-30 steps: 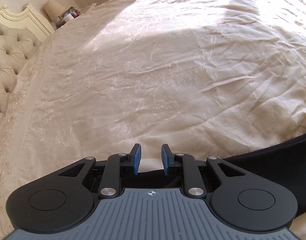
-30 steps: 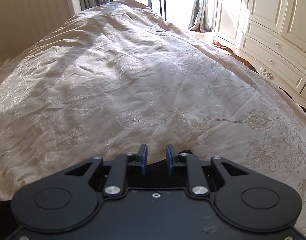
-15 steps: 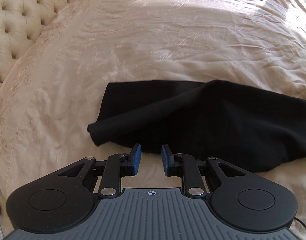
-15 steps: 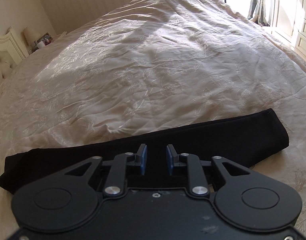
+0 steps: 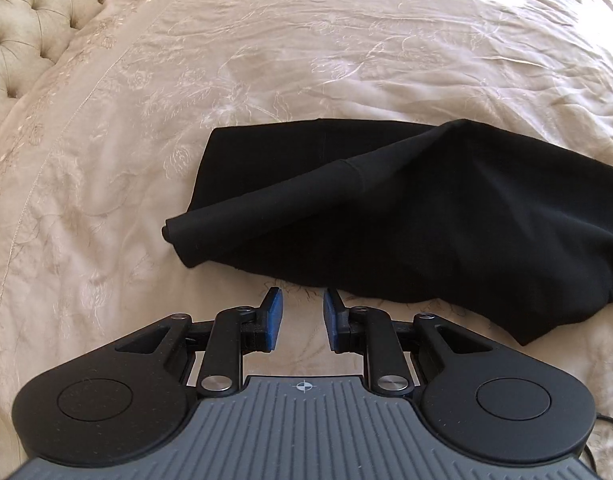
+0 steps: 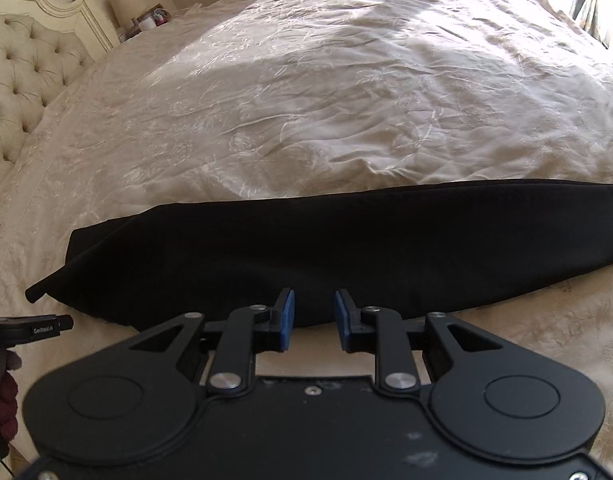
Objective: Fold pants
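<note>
Here, my left claw (image 5: pixel 299 307) and right claw (image 6: pixel 314 309) are both hanging open and empty beside the pants (image 6: pixel 306 248) lying on the bed (image 6: pixel 346 100).

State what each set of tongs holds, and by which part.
Nothing. Both the left tongs and the right tongs are open and empty, just short of the black pants.

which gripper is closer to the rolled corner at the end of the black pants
Left. The left gripper sits open just short of the pants, with the rolled corner ahead to its left. The right gripper is open at mid-length; that corner lies far left.
</note>
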Action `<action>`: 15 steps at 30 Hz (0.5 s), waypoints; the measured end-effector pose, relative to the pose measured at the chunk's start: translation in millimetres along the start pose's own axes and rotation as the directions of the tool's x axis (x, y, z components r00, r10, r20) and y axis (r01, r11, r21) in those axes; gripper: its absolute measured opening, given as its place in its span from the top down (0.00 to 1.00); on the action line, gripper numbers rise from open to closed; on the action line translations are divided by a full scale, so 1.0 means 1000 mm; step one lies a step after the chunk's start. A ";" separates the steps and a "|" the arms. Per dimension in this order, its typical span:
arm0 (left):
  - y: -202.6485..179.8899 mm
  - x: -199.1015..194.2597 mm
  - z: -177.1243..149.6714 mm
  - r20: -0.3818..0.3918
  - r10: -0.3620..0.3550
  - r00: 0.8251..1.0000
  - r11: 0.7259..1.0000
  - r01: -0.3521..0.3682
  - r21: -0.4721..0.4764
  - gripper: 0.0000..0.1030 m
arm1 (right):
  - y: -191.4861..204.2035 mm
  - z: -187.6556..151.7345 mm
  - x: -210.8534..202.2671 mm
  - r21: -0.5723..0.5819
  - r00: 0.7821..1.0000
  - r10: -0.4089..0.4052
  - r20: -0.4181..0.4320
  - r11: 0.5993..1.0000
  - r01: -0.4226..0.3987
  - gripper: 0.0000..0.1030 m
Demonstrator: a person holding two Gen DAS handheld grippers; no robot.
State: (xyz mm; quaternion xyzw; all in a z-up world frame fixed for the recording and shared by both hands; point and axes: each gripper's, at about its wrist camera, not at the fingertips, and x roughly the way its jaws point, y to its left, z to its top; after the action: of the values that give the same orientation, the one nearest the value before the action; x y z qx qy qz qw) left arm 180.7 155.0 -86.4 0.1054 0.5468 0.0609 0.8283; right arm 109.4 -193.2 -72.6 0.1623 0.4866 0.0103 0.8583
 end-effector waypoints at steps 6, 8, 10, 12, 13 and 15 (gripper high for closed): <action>0.008 0.012 0.021 0.041 -0.037 0.998 0.997 0.034 0.070 0.79 | 0.061 -0.009 0.031 -0.086 0.997 0.046 -0.060 0.995 -0.051 0.74; 0.012 0.018 0.033 0.062 -0.040 0.997 0.995 0.034 0.099 0.79 | 0.078 -0.014 0.041 -0.092 0.995 0.057 -0.084 0.994 -0.065 0.74; 0.018 0.025 0.048 0.075 -0.038 0.996 0.993 0.029 0.112 0.79 | 0.091 -0.019 0.050 -0.088 0.991 0.066 -0.114 0.993 -0.077 0.74; 0.024 0.035 0.063 0.082 -0.037 0.996 0.993 0.028 0.112 0.79 | 0.099 -0.024 0.059 -0.083 0.986 0.076 -0.148 0.993 -0.089 0.74; 0.026 0.041 0.071 0.085 -0.032 0.996 0.993 0.022 0.112 0.79 | 0.102 -0.026 0.062 -0.085 0.984 0.078 -0.161 0.992 -0.093 0.74; 0.030 0.053 0.083 0.083 -0.011 0.996 0.993 0.001 0.114 0.79 | 0.110 -0.034 0.066 -0.099 0.978 0.082 -0.193 0.990 -0.103 0.74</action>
State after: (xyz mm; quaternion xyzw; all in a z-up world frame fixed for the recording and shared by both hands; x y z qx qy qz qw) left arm 278.9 186.5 -95.2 0.1535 0.5146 0.0227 0.8433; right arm 131.3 -68.5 -111.8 0.1362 0.5565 0.0920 0.8144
